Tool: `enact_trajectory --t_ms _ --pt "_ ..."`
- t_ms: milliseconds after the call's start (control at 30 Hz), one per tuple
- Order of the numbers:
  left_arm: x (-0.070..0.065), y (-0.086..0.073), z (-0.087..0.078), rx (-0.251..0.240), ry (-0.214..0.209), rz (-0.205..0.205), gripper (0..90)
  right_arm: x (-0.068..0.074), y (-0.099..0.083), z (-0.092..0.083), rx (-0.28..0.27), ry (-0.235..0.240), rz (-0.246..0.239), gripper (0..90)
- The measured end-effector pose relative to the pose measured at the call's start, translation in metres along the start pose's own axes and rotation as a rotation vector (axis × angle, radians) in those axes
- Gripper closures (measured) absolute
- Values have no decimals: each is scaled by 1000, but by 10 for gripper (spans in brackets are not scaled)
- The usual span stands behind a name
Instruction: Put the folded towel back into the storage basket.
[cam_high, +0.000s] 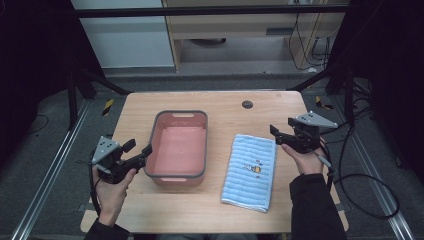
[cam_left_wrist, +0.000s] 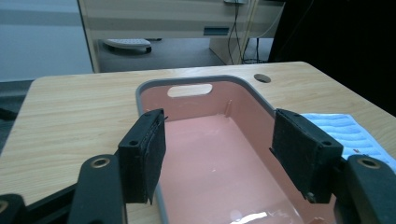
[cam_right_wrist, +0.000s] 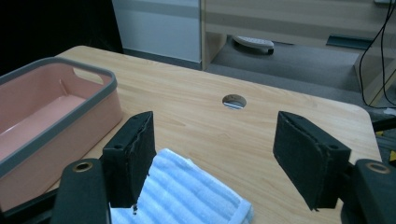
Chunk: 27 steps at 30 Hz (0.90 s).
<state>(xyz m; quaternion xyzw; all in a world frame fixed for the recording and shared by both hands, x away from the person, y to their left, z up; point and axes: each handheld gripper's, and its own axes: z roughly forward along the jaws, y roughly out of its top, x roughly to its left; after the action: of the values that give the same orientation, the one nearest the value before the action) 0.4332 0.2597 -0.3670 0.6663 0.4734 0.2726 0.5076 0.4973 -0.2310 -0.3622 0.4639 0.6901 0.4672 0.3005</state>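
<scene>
A wooden table (cam_high: 220, 102) is seen, bearing a pink basin (cam_high: 178, 146) with a grey rim left of centre. Just right of it, a folded blue towel (cam_high: 250, 172) is laid flat. The left gripper (cam_high: 141, 151) is held with jaws apart at the basin's left rim; the right gripper (cam_high: 275, 132) is held agape above the towel's far right corner.

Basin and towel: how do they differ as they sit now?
The basin is pink with a grey rim, a rigid walled tub standing empty; the towel is light blue, striped, soft and lies folded flat. The basin sits left of centre by the left hand-held gripper; the towel lies to its right, near the right hand-held gripper. Both rest on the table, untouched.
</scene>
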Motion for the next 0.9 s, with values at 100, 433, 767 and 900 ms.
enact_trajectory --t_ms 100,433,767,900 --pt "-7 1 6 2 -12 9 347 0 5 1 -2 7 2 295" --pt "-35 4 25 9 -64 30 352 -1 10 13 8 -5 -10 308" --pt "-65 2 45 27 -116 53 352 -7 6 20 5 -6 5 322" --pt "-76 1 52 39 -132 64 350 -7 5 23 18 -8 11 327"
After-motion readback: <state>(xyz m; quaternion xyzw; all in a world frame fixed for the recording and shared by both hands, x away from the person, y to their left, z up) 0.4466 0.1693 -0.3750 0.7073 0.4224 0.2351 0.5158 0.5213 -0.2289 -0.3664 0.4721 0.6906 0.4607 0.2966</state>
